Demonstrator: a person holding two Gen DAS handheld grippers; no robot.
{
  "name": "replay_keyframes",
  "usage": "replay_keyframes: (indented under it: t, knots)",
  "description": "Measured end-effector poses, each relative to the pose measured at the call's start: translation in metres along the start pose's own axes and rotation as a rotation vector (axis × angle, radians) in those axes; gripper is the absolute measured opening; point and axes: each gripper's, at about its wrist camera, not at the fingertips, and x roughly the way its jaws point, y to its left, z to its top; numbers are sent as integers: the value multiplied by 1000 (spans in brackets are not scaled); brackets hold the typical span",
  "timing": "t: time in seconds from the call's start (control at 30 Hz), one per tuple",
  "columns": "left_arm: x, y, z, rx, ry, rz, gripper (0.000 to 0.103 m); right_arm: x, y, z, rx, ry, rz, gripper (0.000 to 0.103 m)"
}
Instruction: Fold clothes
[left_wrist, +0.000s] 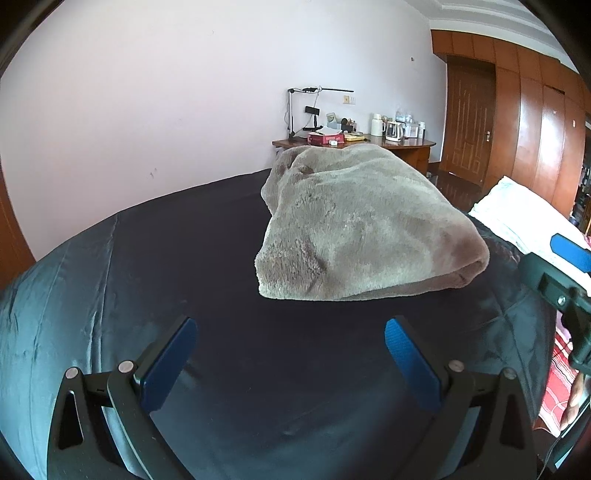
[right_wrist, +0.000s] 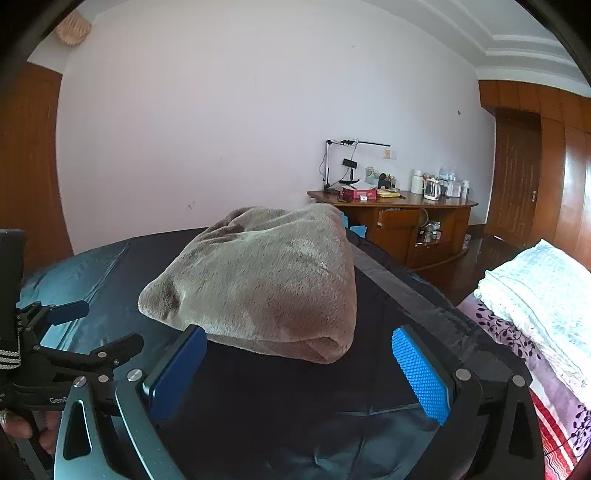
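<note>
A grey-brown plush garment (left_wrist: 354, 229) lies folded in a thick bundle on a dark blue sheet (left_wrist: 166, 266), ahead and right in the left wrist view. My left gripper (left_wrist: 291, 332) stands open short of it, nothing between its blue pads. In the right wrist view the same garment (right_wrist: 266, 280) lies just ahead, its folded edge toward me. My right gripper (right_wrist: 299, 343) is open, its fingertips at the bundle's near edge and holding nothing. The left gripper (right_wrist: 74, 332) shows at the left edge there; the right gripper (left_wrist: 565, 273) shows at the right edge of the left view.
A folded white blanket (right_wrist: 543, 295) sits on patterned bedding at the right. A wooden desk (right_wrist: 399, 214) with a kettle, boxes and a lamp stands against the far wall. Wooden wardrobes and a door (left_wrist: 469, 125) line the right side. A person's hand (right_wrist: 22, 428) holds the left tool.
</note>
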Motion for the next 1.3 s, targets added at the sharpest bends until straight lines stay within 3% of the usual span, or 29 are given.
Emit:
replay_keyframes:
  t: [0.63,0.8,0.87,1.0,1.13,1.3]
  knots:
    - [2,-1,-5,3,23,-5,102,4,9,-4,-19,23,12,102]
    - [0,0,-4,-7,22,-3,102,-3,8,-1,-4,-19,-8,102]
    - [-8,4,-1,-22,-4,-1,102,-11,7,1,-2,-62,-30,102]
    - [-42,11,9,-34,-144,45,102,-34,10,8,-24,-177,-87,102]
    - [-54,10,10,-9,-200,60,102,-24,14,8,-36,-126,-57,102]
    - [-39,5,1,15,-145,32,102,-10,17,3,-38,-71,-40,102]
